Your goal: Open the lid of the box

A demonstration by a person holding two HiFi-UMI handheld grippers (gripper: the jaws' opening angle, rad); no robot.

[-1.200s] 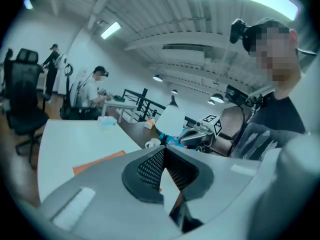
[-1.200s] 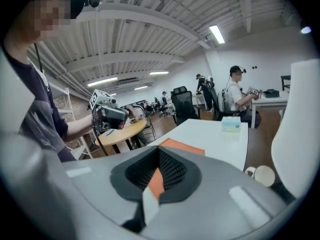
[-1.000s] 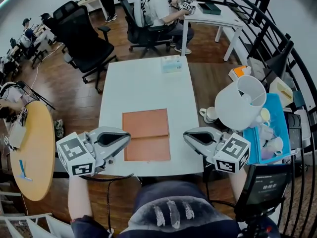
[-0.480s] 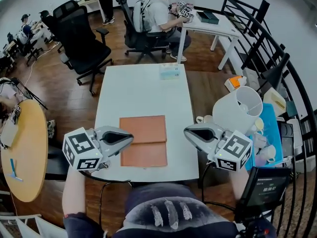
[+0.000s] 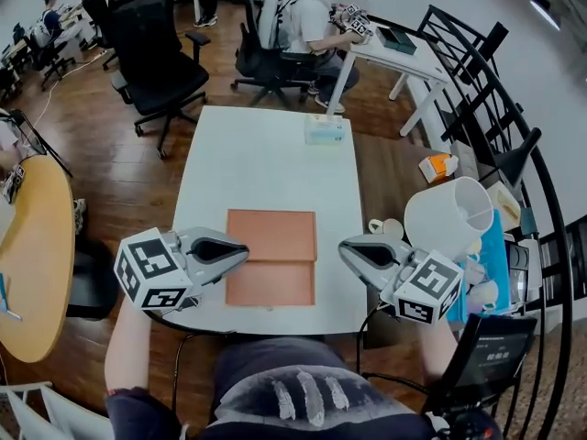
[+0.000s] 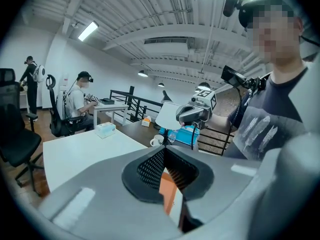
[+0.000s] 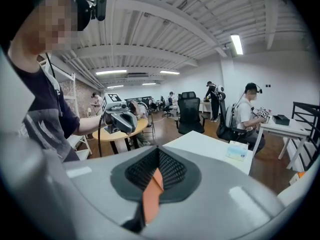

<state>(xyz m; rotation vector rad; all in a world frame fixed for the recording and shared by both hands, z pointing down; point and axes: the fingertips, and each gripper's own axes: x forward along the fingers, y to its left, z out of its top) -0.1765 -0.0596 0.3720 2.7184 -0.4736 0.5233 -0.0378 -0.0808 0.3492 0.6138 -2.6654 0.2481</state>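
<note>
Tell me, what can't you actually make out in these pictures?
- Flat orange-brown box on the white table: in the two gripper views, the left claw and right claw themselves block all but a sliver.
- The box's hinge or catch: too small in the head view.
- Contents of the blue plastic bin: head view, partly behind the white lampshade, too small.

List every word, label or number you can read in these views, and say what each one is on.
No text can be read in any view.
Tissue box: print too small to read.
Screen at lower right: dark, nothing legible.
Marker cubes: black-and-white square patterns, no letters.
Shirt print: pale streaks, not letters.
Orange box on the table: plain lid, no label visible.
</note>
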